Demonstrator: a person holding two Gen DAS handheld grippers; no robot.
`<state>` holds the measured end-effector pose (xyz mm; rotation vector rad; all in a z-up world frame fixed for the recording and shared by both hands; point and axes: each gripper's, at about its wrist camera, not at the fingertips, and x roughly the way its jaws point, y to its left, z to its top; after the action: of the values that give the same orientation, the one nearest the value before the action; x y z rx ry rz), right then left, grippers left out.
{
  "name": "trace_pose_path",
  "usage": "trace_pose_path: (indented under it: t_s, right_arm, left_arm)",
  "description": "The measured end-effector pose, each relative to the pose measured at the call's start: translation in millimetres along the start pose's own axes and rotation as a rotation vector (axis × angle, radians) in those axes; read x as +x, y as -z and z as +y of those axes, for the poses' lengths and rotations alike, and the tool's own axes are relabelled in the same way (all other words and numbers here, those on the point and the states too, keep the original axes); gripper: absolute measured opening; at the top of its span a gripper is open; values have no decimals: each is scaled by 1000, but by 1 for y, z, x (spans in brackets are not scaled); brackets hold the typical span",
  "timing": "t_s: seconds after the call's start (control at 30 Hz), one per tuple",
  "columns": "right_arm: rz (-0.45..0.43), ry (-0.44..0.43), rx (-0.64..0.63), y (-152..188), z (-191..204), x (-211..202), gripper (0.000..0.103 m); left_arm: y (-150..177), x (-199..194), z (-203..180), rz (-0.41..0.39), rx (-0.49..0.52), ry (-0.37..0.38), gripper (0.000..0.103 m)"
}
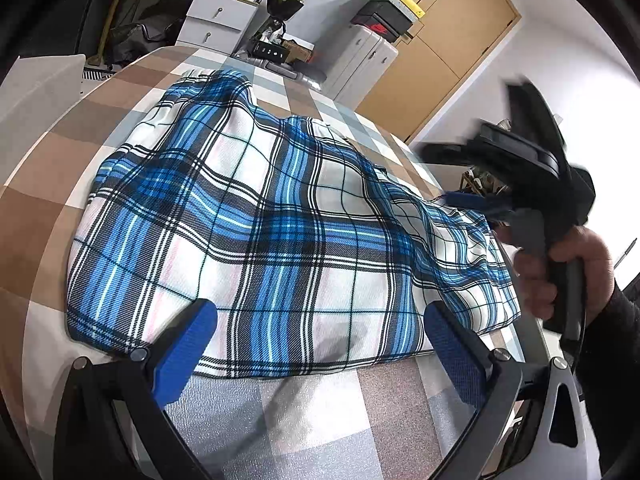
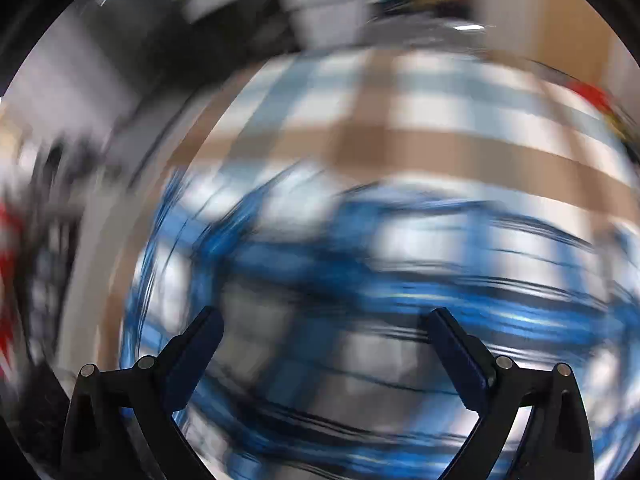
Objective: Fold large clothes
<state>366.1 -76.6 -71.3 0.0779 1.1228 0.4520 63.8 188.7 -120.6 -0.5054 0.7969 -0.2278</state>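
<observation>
Shirt [image 1: 256, 216] lies spread on checked cover [image 1: 280, 412]. L gripper [image 1: 320, 344] at shirt's near hem, wide open, empty. R gripper [image 2: 320, 354] wide open too, view blurred. I'd pinch hem corners evenly, both layers.

Left wrist view: low and close over the checked table [image 1: 304, 412], facing across the plaid garment [image 1: 256, 216] toward the room's far wall. Right wrist view: motion-blurred, close above the same garment and table.
</observation>
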Motion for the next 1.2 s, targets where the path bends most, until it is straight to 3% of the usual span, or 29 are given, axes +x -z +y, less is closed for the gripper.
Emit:
trace_pose_path:
  t_s: [0.07,0.13,0.2,0.3,0.4,0.47,0.6,0.7,0.8,0.93,1.03,1.2]
  right_arm:
    - [-73,112,67,0,-48,-25,103]
    - [-57,204,138,3,-93,-32,103]
    - [-29,188,229,11,-134,-30,103]
    - [74,26,345,32,-178,-9,103]
    - [16,0,270,42,-173,-21,103]
    - [-89,-83,295,62,-176,-46,103]
    - [-267,-244,323,125,-170,-104,103]
    - [-338,-261,397,182,-182,-131,103]
    - [-309,-284,497,206,-202,-138,103]
    - [-211,-216,586,207,-226,-116,103]
    - [-204,-262,669,201,-245,-106,103]
    - [-202,-162,696,182,-244,-101,103]
  left_arm:
    - [0,1,0,-3,-3,0,100]
    - [-1,2,0,-5,-7,-2,100]
    - [-1,3,-1,-2,2,-15,100]
    - [0,5,-4,-1,14,-35,100]
    - [1,6,-9,2,33,-64,100]
    - [1,8,-11,5,42,-78,100]
    - [1,10,-13,6,54,-101,100]
    - [2,11,-13,7,66,-121,100]
    - [3,12,-15,13,81,-141,100]
    - [5,11,-14,14,85,-148,100]
    - [5,11,-15,14,86,-148,100]
    - [5,11,-15,16,93,-158,100]
